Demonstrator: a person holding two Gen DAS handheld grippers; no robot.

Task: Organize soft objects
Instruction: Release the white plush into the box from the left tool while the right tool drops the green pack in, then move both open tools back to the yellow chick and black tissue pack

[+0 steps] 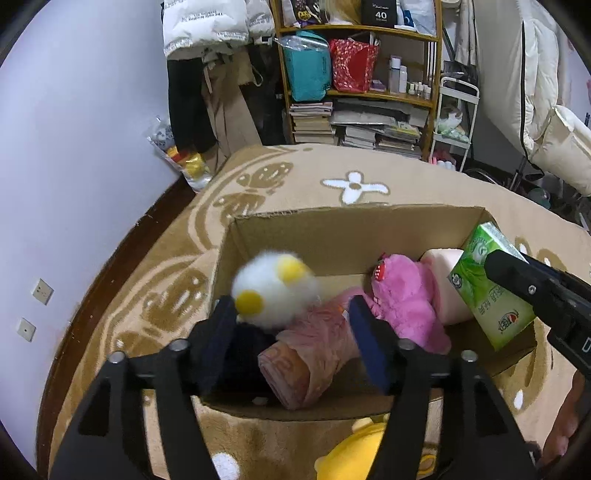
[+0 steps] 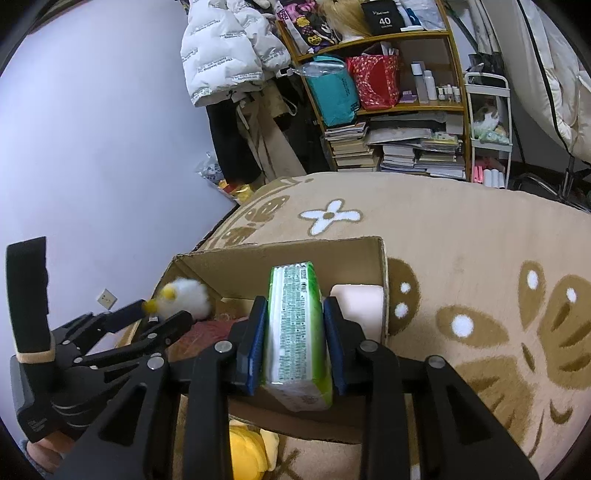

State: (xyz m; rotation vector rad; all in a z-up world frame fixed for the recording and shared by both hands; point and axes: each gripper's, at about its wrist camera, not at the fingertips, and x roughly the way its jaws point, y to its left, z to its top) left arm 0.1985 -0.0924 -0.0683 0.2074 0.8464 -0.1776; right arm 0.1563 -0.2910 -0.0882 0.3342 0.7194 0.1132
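A tan carpet [image 1: 424, 184] with darker brown leaf shapes and a white flower motif [image 1: 354, 186] is seen covering the floor. At 9 o'clock in both views a plain lilac wall [image 1: 81, 129] is met by a dark wooden skirting; two pale wall plates [image 1: 42, 291] are set low on it. At 12 o'clock a wooden shelf unit [image 1: 369, 88] is crammed with a teal bag, a red patterned bag, small bottles and stacked books. White padded jackets [image 1: 207, 26] are hung at 11 o'clock, and a white wire trolley [image 1: 456, 118] is placed at 1 o'clock beside pale bedding.

An open cardboard box [image 1: 332, 229] is set on the carpet at the centre. Inside it a pink plush toy [image 1: 406, 306], a rolled pinkish cloth [image 1: 314, 354] and a pale pink block [image 1: 439, 266] are laid. A yellow plush toy [image 1: 354, 450] is left on the carpet at 6 o'clock, just outside the box's near wall.

The left gripper [image 1: 291, 310] is held over the box with its jaws spread apart and released; a white fluffy toy with yellow spots [image 1: 273, 288], blurred, is seen just above the box interior at the left finger's tip, and whether it touches that finger cannot be told. The right gripper [image 2: 295, 332] is clenched on a green tissue pack [image 2: 295, 332], which is held upright over the right part of the box, at 3 o'clock in the left view.
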